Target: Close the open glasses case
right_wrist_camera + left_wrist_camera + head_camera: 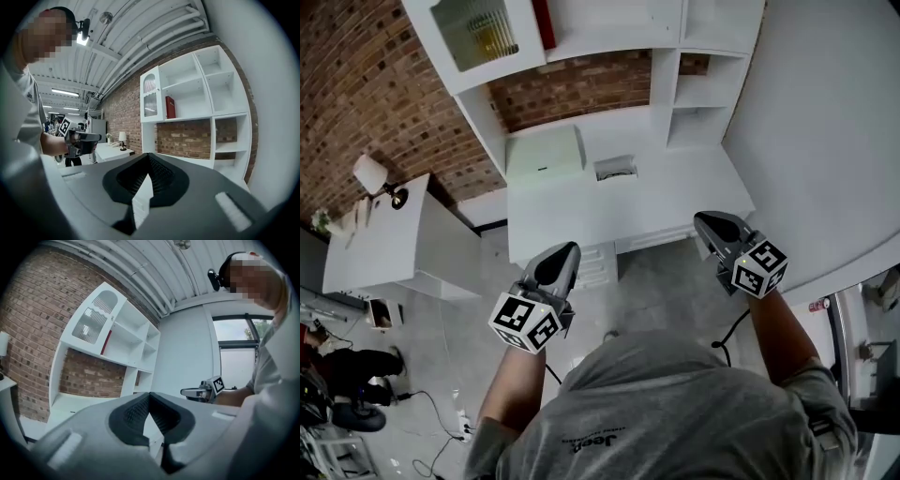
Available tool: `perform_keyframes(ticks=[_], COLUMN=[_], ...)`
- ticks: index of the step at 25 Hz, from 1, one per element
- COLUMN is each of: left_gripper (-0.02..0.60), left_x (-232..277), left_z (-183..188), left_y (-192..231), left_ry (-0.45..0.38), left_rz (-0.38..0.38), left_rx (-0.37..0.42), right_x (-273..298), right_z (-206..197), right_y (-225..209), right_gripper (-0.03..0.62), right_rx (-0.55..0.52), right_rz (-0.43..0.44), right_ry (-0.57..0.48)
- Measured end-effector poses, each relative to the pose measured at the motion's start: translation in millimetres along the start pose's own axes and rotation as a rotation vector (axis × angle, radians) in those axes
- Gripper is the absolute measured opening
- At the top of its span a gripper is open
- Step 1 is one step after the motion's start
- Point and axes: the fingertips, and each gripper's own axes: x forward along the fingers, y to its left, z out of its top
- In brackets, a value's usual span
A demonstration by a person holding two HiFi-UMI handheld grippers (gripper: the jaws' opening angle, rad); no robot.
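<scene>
Glasses case (616, 169): small pale thing on the white tabletop (675, 202), near the back, just right of a pale green box (546, 153). It reads as open, a light rim round a darker inside. It is too small to make out the lid or hinge. Neither gripper view shows it.

Left tongs (565, 251): the left gripper view shows the jaws closed, ribbed pads (133, 412) meeting at the tips (150, 394), nothing between them. Touching nothing.

Right tongs (705, 220): same story in the right gripper view, tips together (149, 155), nothing gripped, no contact with anything.

Pose: both tongs are held in the air in front of the person, well apart from each other and pointing toward the tabletop. The left tongs are over the grey floor (666, 291), short of the tabletop's front edge. The right tongs sit further forward, tips at about the tabletop's front right corner. Both are well apart from the glasses case. Left forearm (511, 384) and right forearm (783, 328) are extended forward, marker cubes toward the head camera. Each gripper view catches the other tongs off to the side ( (201, 391), (82, 137)), roughly level.

Behind the tabletop: white shelf unit (675, 56) against a brick wall (356, 84).
</scene>
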Motion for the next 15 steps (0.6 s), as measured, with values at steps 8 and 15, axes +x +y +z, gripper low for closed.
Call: perform_keyframes(ticks=[8,15], left_gripper=[-0.002,-0.002], left_x=[16.4,49.8], left_z=[10.6,0.3], left_y=[91.8,136.2], left_ry=[0.025,0.032], left_rz=[-0.031,-0.007], left_rx=[-0.026,-0.059], right_x=[86.0,124.4], right_z=[11.1,-1.7], right_y=[-10.8,-48.2], right_gripper=[0.009,0.009], right_rx=[-0.001,0.011], right_rz=[-0.028,-0.022], right_ry=[0.035,0.066])
